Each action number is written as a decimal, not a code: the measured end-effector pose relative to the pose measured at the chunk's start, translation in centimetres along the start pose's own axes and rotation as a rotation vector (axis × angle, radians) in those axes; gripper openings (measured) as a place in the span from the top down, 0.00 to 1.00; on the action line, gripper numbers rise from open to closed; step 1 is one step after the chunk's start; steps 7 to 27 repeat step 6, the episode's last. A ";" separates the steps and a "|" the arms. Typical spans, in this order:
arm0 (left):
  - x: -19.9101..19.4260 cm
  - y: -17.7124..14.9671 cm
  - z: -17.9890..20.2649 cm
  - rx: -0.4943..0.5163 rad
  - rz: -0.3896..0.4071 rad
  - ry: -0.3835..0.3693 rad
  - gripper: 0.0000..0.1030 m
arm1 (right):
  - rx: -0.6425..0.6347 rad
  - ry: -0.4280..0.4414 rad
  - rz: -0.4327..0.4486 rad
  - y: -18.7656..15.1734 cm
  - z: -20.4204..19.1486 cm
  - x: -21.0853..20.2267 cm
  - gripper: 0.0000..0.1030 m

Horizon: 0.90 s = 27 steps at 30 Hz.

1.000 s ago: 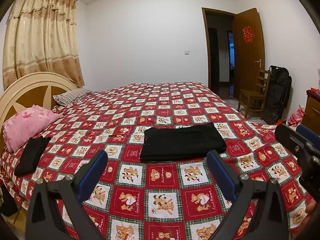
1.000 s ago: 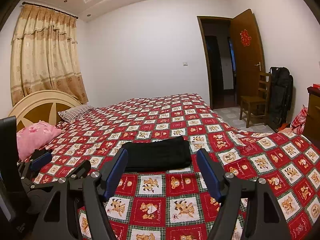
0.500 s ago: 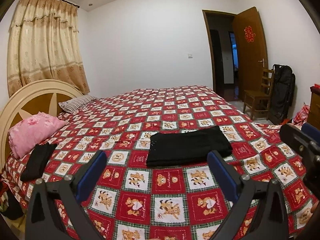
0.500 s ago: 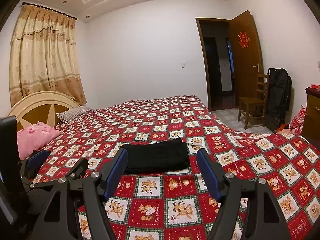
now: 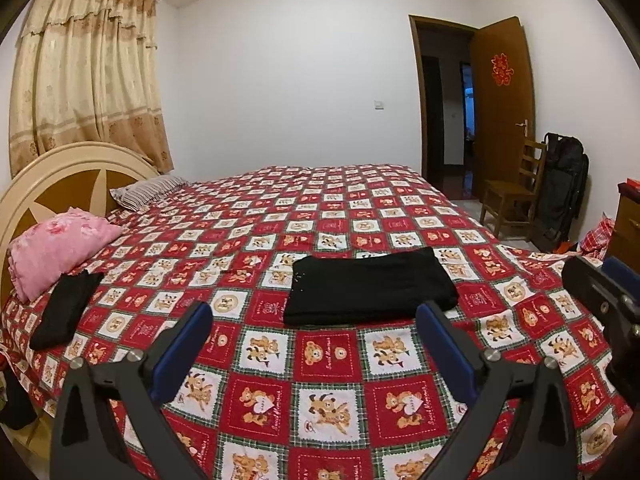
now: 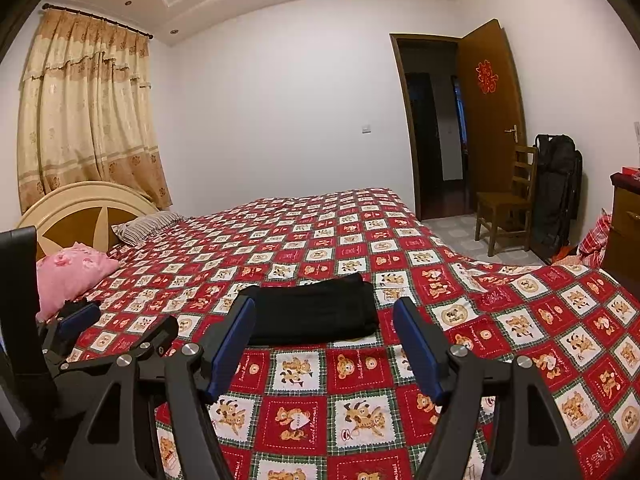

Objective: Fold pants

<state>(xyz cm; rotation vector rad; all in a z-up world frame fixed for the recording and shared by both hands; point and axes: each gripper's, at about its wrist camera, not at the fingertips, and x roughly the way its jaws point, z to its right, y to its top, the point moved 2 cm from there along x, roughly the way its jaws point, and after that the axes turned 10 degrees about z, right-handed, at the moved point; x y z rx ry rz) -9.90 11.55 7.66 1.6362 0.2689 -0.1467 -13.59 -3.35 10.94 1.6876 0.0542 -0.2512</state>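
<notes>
The black pants lie folded into a flat rectangle on the red teddy-bear bedspread, in the middle of the bed. My left gripper hovers open just short of their near edge, with nothing between its blue pads. In the right wrist view the same pants sit just beyond my right gripper, which is also open and empty. The left gripper shows at that view's left edge, and the right gripper at the left wrist view's right edge.
A second black garment lies by a pink pillow near the headboard. A striped pillow is farther back. Beyond the bed's right side stand a wooden chair, a black bag and a dresser.
Both views sway only slightly. The pants have not moved and both grippers keep the same width.
</notes>
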 end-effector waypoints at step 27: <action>0.3 0.0 0.3 0.005 0.007 -0.022 0.00 | 0.011 -0.012 0.000 -0.1 0.3 0.3 0.30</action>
